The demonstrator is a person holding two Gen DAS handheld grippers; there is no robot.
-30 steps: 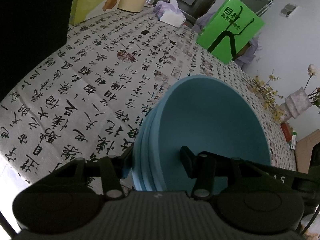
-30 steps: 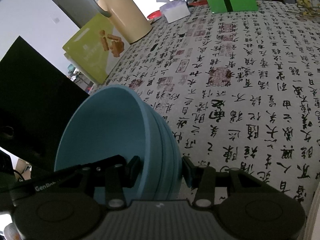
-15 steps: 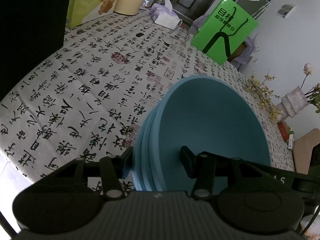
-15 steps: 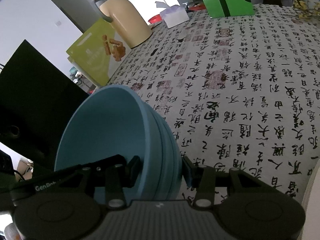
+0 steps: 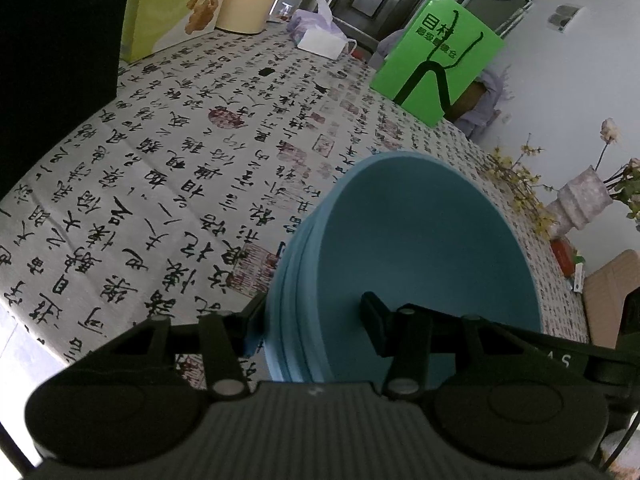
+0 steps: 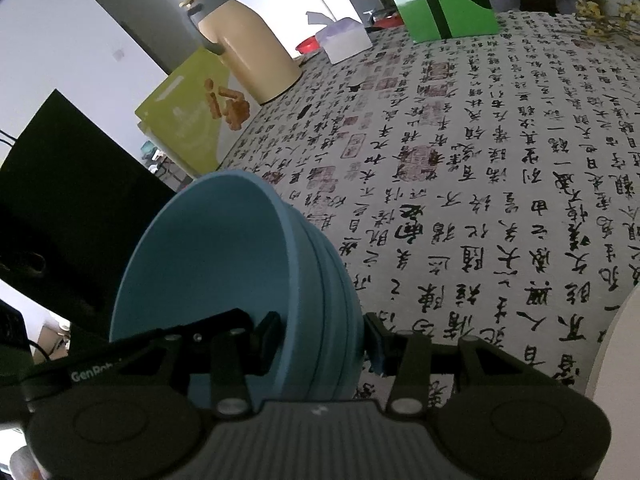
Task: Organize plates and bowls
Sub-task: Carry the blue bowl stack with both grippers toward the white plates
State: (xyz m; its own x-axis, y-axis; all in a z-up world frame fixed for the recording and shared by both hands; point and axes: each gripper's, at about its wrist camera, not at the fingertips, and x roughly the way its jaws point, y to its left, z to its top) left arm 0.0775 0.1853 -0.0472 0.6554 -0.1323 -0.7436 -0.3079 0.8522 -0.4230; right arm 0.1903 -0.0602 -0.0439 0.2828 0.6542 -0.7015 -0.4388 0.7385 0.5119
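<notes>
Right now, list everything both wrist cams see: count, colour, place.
stack of bowls: several nested, exact count unclear, blue, gripped at opposite rims
tablecloth: one, white with black calligraphy, covers table
thermos jug: one, cream with grey lid, far edge
snack box: one, yellow-green, beside jug
tissue box: one, white, far edge
green box: one, bright green, far side
flower vase: one, pale, right of table
left gripper: black, clamped on stack
right gripper: black, clamped on stack
</notes>
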